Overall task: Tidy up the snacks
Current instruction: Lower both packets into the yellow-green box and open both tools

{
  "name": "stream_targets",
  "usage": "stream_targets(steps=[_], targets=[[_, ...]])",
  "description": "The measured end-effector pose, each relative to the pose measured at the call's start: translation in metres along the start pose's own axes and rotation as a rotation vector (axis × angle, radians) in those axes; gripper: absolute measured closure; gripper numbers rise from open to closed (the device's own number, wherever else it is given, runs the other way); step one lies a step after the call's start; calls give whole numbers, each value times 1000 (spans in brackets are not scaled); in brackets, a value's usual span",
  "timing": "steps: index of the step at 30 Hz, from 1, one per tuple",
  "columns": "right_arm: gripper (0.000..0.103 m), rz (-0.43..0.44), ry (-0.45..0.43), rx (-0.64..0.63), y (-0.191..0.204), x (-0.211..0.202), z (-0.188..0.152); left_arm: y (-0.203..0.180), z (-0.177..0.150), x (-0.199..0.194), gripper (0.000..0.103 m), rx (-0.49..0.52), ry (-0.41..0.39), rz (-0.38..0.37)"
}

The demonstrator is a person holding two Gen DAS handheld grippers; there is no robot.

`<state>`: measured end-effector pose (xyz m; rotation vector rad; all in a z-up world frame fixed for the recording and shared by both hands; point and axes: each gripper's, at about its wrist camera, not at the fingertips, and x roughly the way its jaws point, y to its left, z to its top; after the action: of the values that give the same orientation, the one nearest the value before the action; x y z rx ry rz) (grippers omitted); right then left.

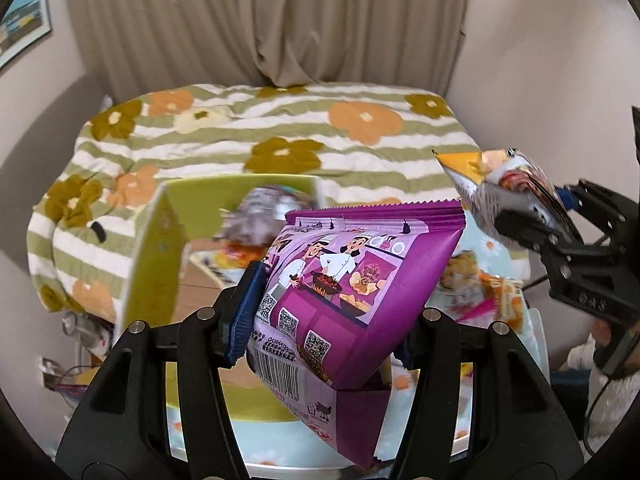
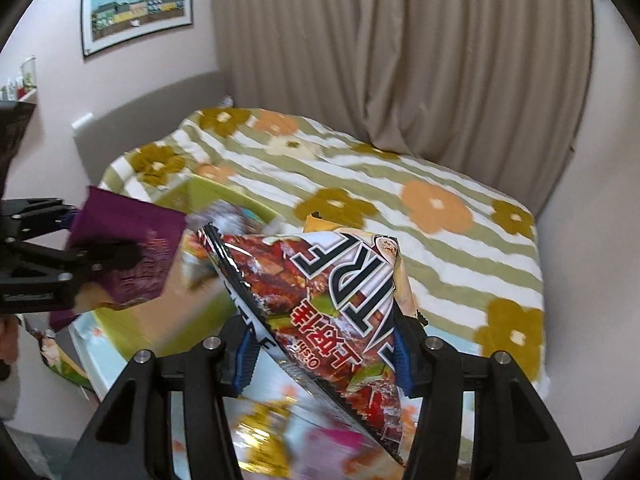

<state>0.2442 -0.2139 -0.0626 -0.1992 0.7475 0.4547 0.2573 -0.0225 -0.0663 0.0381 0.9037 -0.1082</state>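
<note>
My left gripper (image 1: 324,320) is shut on a purple snack bag (image 1: 352,280) with cartoon chefs, held in the air above a green cardboard box (image 1: 152,264). The box holds a few snack packets (image 1: 256,216). My right gripper (image 2: 320,352) is shut on a red and white snack bag (image 2: 320,300) with big letters, also lifted. In the left wrist view the right gripper (image 1: 532,220) holds that bag (image 1: 504,184) at the right. In the right wrist view the left gripper (image 2: 100,252) with the purple bag (image 2: 128,248) is at the left, near the box (image 2: 188,196).
A bed with a green striped flowered quilt (image 1: 280,128) lies behind the box. More snack packets (image 1: 480,288) lie on a light flowered surface (image 2: 280,420) below. A beige curtain (image 2: 400,60) and a framed picture (image 2: 136,4) are on the walls.
</note>
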Motion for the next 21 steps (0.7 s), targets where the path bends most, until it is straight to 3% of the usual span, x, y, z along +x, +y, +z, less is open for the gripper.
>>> stream_targets(steps=[5, 11, 17, 19, 21], targets=[[53, 29, -15, 2, 61, 12, 19, 65, -3, 3, 51, -20, 12, 5], [53, 54, 20, 54, 122, 47, 33, 142, -11, 34, 51, -25, 69, -19], [53, 42, 75, 121, 159, 83, 33, 173, -14, 79, 50, 31, 130, -82], [53, 22, 96, 160, 165, 93, 30, 174, -15, 94, 38, 60, 157, -90], [53, 8, 115, 194, 169, 99, 28, 175, -16, 103, 4, 75, 164, -105]])
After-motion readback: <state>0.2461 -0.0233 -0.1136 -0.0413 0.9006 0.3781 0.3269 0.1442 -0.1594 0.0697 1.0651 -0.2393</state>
